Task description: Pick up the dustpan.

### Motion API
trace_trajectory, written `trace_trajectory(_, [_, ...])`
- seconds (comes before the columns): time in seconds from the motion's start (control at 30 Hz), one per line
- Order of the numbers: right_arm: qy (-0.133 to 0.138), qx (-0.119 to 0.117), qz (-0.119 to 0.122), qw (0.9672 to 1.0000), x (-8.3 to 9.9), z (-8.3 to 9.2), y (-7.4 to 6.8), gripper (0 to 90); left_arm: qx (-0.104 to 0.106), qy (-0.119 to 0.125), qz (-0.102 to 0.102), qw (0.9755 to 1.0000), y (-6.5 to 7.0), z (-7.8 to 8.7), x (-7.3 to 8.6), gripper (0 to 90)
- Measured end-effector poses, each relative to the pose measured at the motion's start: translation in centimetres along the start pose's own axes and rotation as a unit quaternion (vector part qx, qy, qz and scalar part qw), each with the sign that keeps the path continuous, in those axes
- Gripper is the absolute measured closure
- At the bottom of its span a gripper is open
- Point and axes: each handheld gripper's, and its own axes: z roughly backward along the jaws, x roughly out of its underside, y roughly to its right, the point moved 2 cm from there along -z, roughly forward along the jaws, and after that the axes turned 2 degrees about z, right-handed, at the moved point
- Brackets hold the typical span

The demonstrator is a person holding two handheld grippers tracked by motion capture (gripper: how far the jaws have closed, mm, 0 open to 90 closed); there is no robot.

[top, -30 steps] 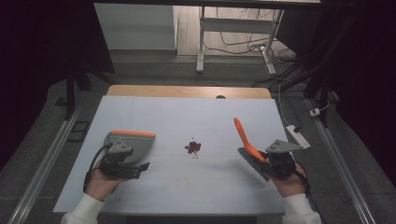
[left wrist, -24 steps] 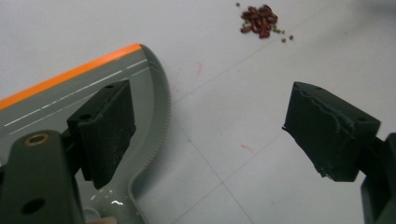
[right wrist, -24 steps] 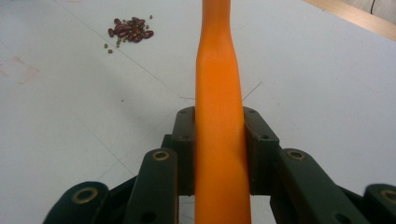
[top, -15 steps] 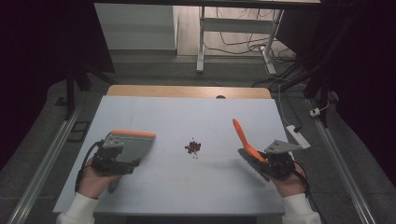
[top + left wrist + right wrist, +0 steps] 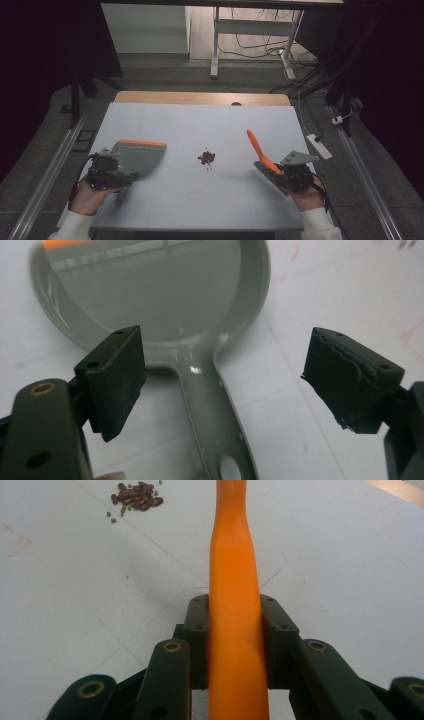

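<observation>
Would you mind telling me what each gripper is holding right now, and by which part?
The right gripper clamps the orange brush handle near its lower end. The left gripper holds nothing: its jaws stand open on either side of the grey dustpan's handle.

Bare table all round, beans heaped mid-table, dustpan left

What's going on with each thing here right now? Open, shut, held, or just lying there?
Left tool: open, jaws spread either side of the dustpan handle, not gripping it.
Right tool: shut on the orange brush handle.
Grey dustpan: lying flat on the table, unheld.
Orange brush: held, handle pointing away from the person.
Beans: small loose pile at mid-table, untouched.
Table: white top.
</observation>
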Motion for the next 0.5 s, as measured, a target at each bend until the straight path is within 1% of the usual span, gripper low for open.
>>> trace_trajectory(0.03, [0.000, 0.000, 0.001, 1.0000, 0.0, 0.0, 0.0, 70.3, 0.000, 0.000, 0.000, 1.0000, 0.0, 0.0, 0.0, 16.2])
trace_trajectory(0.07, [-0.001, -0.001, 0.001, 1.0000, 0.0, 0.0, -0.1, 70.3, 0.003, -0.006, 0.003, 1.0000, 0.0, -0.2, 0.1, 15.2])
trace_trajectory(0.1, [-0.002, -0.001, 0.002, 1.0000, 0.0, -0.1, -0.1, 70.3, 0.000, -0.013, 0.008, 0.9999, -0.1, -0.5, 0.2, 14.7])
trace_trajectory(0.13, [-0.003, -0.001, 0.002, 1.0000, 0.0, -0.1, -0.1, 70.3, -0.003, -0.013, 0.012, 0.9998, -0.3, -0.6, 0.2, 14.5])
trace_trajectory(0.17, [-0.003, -0.001, 0.003, 1.0000, 0.0, -0.1, -0.1, 70.3, -0.003, -0.013, 0.012, 0.9998, -0.3, -0.6, 0.2, 14.6])
trace_trajectory(0.2, [-0.004, -0.001, 0.003, 1.0000, 0.0, -0.1, -0.1, 70.3, 0.001, -0.013, 0.021, 0.9997, -0.6, -0.5, 0.4, 14.5])
trace_trajectory(0.27, [-0.003, 0.000, 0.003, 1.0000, 0.1, -0.1, -0.1, 70.3, 0.000, -0.014, 0.025, 0.9996, -0.8, -0.5, 0.5, 14.5])
trace_trajectory(0.33, [-0.004, 0.001, 0.002, 1.0000, 0.1, -0.1, -0.1, 70.3, -0.007, -0.023, 0.038, 0.9990, -1.3, -0.6, 0.9, 14.2])
trace_trajectory(0.37, [-0.003, 0.002, 0.002, 1.0000, 0.1, -0.1, -0.1, 70.3, -0.007, -0.023, 0.038, 0.9990, -1.3, -0.6, 0.9, 13.9])
trace_trajectory(0.4, [-0.002, 0.002, 0.002, 1.0000, 0.1, -0.1, -0.1, 70.3, -0.010, -0.030, 0.047, 0.9984, -1.5, -0.9, 1.1, 13.9])
trace_trajectory(0.47, [-0.002, 0.002, 0.002, 1.0000, 0.1, -0.1, -0.1, 70.3, -0.009, -0.032, 0.050, 0.9982, -1.6, -1.1, 1.2, 13.9])
trace_trajectory(0.5, [-0.002, 0.003, 0.002, 1.0000, 0.1, -0.2, -0.1, 70.3, -0.004, -0.036, 0.051, 0.9980, -1.5, -1.4, 1.2, 13.9])
